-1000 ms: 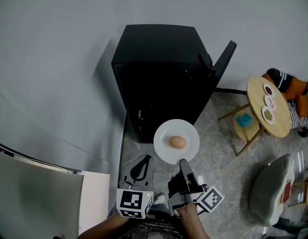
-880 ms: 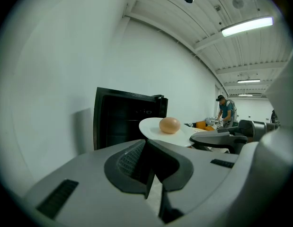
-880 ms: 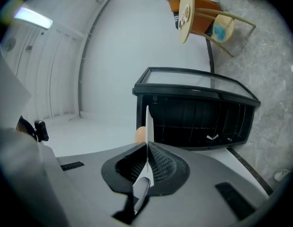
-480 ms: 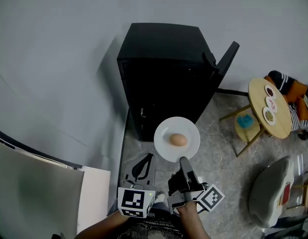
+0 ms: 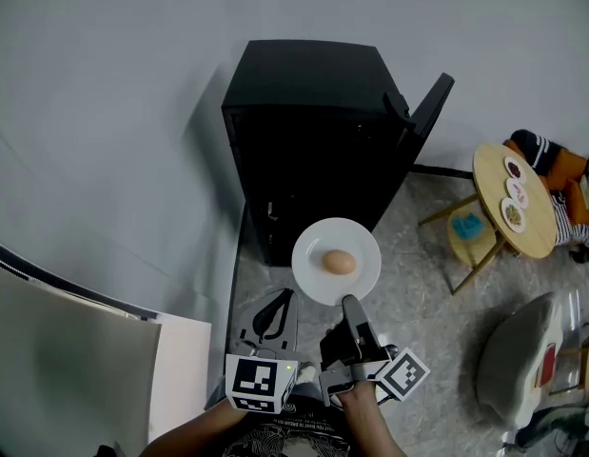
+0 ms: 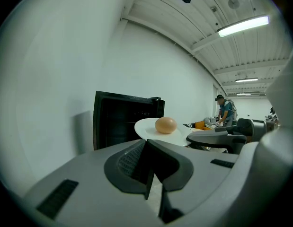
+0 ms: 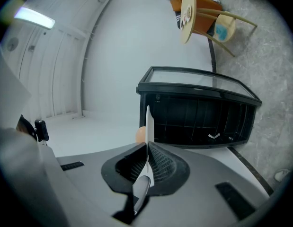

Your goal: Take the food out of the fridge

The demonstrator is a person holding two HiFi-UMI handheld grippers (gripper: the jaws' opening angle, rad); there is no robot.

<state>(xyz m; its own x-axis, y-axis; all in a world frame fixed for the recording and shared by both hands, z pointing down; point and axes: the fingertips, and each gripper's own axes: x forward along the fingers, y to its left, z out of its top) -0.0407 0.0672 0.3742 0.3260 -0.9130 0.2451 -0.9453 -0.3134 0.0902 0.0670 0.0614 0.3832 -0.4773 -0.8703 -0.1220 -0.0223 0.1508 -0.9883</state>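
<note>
Head view: outside the black fridge (image 5: 313, 131), just before its open front.
Pinched at the near rim of the white plate (image 5: 313, 284) by the jaws of the right gripper (image 5: 349, 305), plate level; left gripper (image 5: 283, 299) alongside, jaws together and empty; egg (image 5: 339, 262) mid-plate, straight ahead of the right jaws.

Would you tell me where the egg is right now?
In the head view, the egg lies mid-frame on the white plate, which the right gripper holds in front of the black fridge.
</note>
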